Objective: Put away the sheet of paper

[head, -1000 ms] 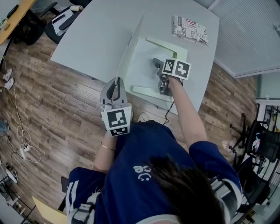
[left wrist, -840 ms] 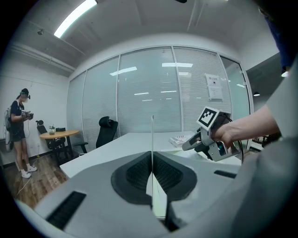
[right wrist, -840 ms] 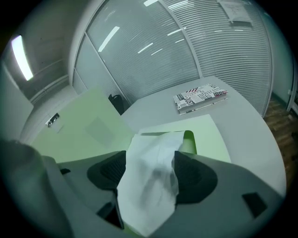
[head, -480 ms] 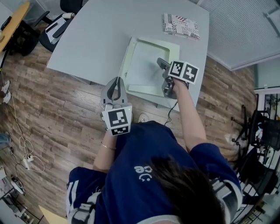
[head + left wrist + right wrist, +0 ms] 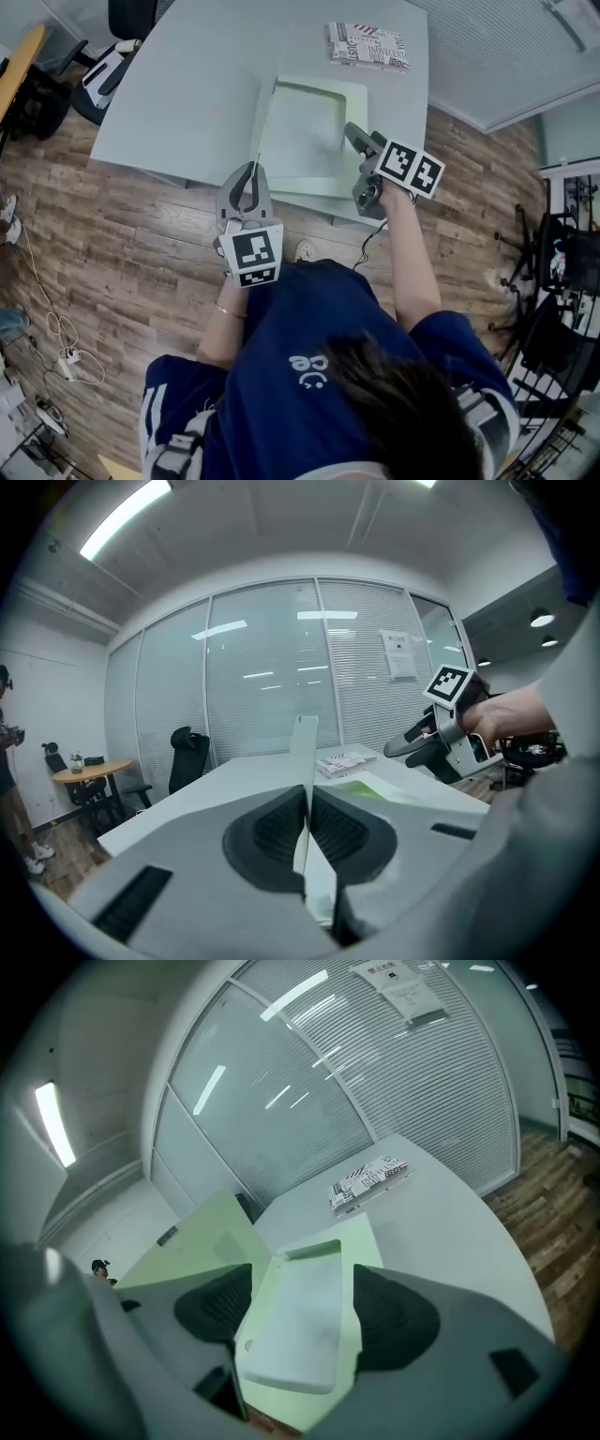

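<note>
A pale green folder (image 5: 349, 97) lies open on the grey table (image 5: 187, 84), and a white sheet of paper (image 5: 306, 131) lies flat inside it. The folder's cover (image 5: 265, 111) stands up on edge along the left side. My left gripper (image 5: 249, 174) is shut on the cover's near corner, and the thin cover edge (image 5: 304, 752) runs up between its pads. At the folder's near right edge, my right gripper (image 5: 360, 165) is open. In the right gripper view the paper (image 5: 298, 1321) lies between and below the spread jaws, untouched, with the cover (image 5: 192, 1246) raised on the left.
A black-and-white printed packet (image 5: 367, 45) lies at the table's far edge, beyond the folder. An office chair (image 5: 105, 67) stands at the table's far left corner. The table's near edge (image 5: 187, 169) runs just ahead of my left gripper, over wooden floor (image 5: 112, 244).
My right gripper has drawn back from over the folder's inside to its near right edge. The cover in my left gripper now stands more upright. The folder's inner flaps no longer stick up.
</note>
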A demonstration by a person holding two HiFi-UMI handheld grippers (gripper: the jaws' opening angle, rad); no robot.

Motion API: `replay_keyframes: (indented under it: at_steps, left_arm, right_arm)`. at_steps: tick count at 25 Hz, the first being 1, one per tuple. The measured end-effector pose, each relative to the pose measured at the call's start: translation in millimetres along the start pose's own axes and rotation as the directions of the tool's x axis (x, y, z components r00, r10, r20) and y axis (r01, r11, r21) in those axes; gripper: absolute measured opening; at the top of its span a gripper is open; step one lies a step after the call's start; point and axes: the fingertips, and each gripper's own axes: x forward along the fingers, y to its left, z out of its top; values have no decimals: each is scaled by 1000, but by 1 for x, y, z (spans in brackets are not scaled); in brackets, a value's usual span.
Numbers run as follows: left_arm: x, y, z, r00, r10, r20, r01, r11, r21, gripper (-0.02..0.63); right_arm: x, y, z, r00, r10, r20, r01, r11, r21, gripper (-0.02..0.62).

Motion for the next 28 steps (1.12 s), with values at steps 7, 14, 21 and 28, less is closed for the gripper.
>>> replay_keyframes:
  at_steps: [7, 14, 21, 28]
  left_arm:
    - [5, -41, 3, 990, -144, 11, 143, 988, 64, 14]
    - [14, -77, -7, 968, -251, -28, 252, 955, 159, 31]
    - [25, -118, -24, 934, -339, -109, 356, 892, 277, 52]
    - [34, -147, -48, 895, -404, -191, 447, 827, 341, 75]
  right_arm:
    - [-42, -2, 10, 995, 62, 81, -62, 998, -2, 333]
    - [-76, -21, 3, 987, 64, 150, -72, 996, 50, 330]
    - [-105, -43, 1, 973, 3, 230, -26, 995, 97, 274]
    - [-114, -46, -13, 968, 4, 252, -35, 992, 120, 230]
